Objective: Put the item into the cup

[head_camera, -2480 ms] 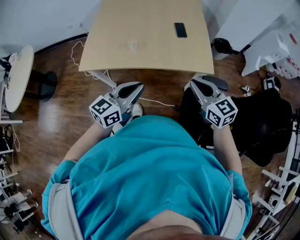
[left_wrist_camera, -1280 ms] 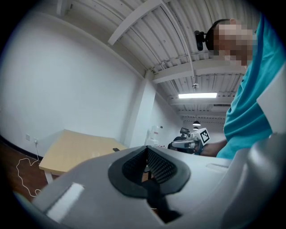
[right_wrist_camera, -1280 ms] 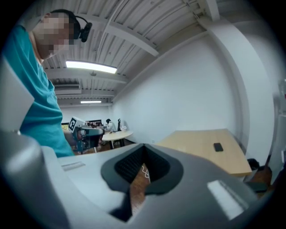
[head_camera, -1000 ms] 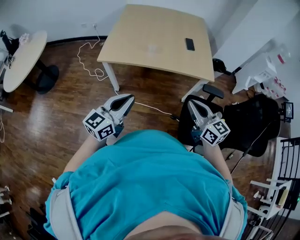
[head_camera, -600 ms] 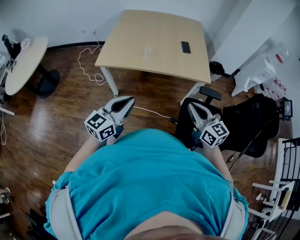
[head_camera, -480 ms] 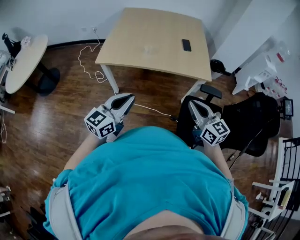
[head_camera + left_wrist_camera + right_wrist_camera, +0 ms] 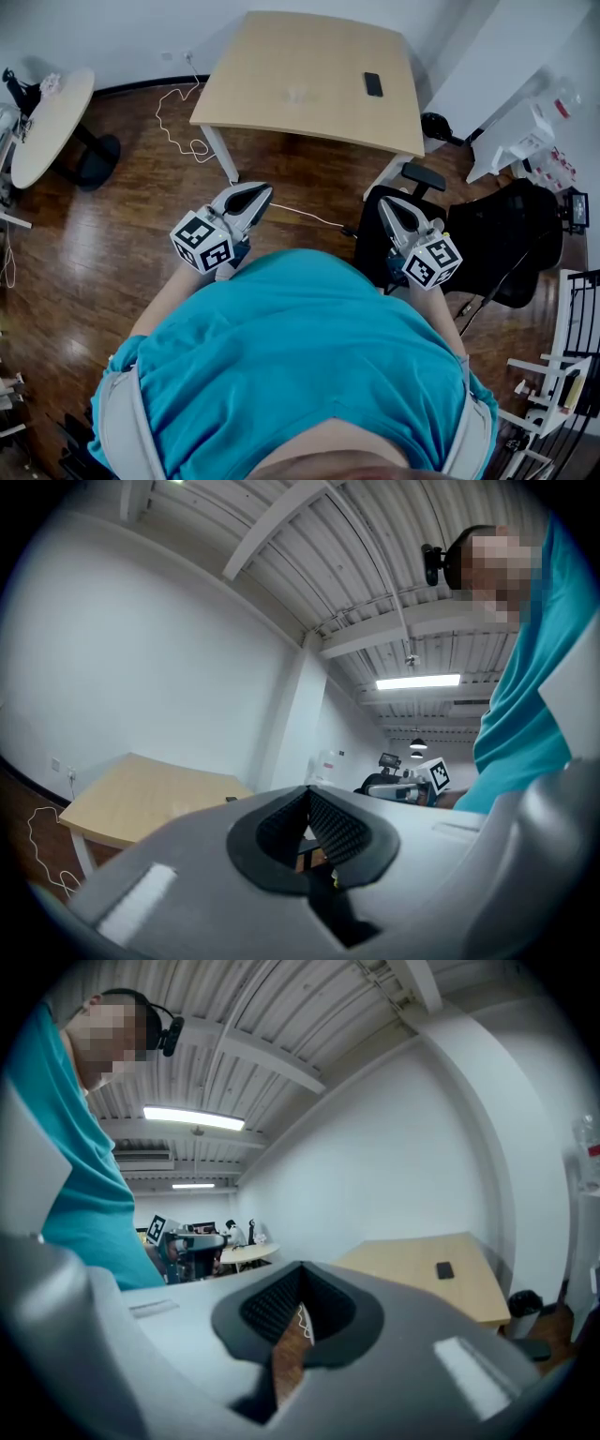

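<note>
Both grippers sit close against your chest, pointing out level at the room. The left gripper (image 7: pixel 251 194) has its jaws pressed together with nothing between them, and the right gripper (image 7: pixel 391 206) is clamped down on nothing too. Across the wooden floor (image 7: pixel 112 234) is the table (image 7: pixel 272 56), well apart from you. One small pale, see-through thing (image 7: pixel 296 94) stands near the middle of its top. That's probably the cup, though I can't tell it from the item at this range. A dark phone (image 7: pixel 373 84) lies near the table's right edge.

Now the hazards. A white cable (image 7: pixel 178 122) loops on the floor by the table's left near leg, so stepping in on that side could snag a foot. The black office chair (image 7: pixel 506 244) crowds the right near corner and could catch your right elbow. The clear thing is hard to see, and a gripper arriving with its jaws together would likely knock it over, not take it. A round side table (image 7: pixel 42 127) stands off to the left and white shelving (image 7: pixel 534 141) to the right.
</note>
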`<state>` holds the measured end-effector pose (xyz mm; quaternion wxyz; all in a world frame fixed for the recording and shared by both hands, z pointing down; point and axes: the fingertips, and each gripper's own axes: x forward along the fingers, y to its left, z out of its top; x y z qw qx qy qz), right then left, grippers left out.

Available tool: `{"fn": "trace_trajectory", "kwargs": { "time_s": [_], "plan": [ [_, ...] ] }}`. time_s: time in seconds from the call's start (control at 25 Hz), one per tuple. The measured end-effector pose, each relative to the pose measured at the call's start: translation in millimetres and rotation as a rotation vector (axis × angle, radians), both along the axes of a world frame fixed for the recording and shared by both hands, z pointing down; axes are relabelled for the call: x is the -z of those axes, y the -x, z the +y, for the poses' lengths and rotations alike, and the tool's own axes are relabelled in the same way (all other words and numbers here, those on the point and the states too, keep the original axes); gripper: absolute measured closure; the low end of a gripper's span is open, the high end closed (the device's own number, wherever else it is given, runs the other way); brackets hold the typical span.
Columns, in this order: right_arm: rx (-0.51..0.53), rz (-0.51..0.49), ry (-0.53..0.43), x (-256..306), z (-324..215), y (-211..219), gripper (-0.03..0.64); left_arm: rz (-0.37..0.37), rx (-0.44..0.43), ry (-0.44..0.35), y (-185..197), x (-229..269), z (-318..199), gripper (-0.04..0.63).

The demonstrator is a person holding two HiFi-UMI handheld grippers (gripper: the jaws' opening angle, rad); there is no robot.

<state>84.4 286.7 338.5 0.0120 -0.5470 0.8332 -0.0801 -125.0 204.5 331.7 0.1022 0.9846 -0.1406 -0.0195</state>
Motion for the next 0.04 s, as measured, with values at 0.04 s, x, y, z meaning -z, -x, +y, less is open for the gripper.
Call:
{"fn": "trace_trajectory", "kwargs": {
  "time_s": [0.04],
  "plan": [
    [0.001,0.002,-0.002,0.3,-0.7,0.3,0.615,0.001,-0.001,-0.001,-0.5,0.4,-0.7,0.591]
  ]
}}
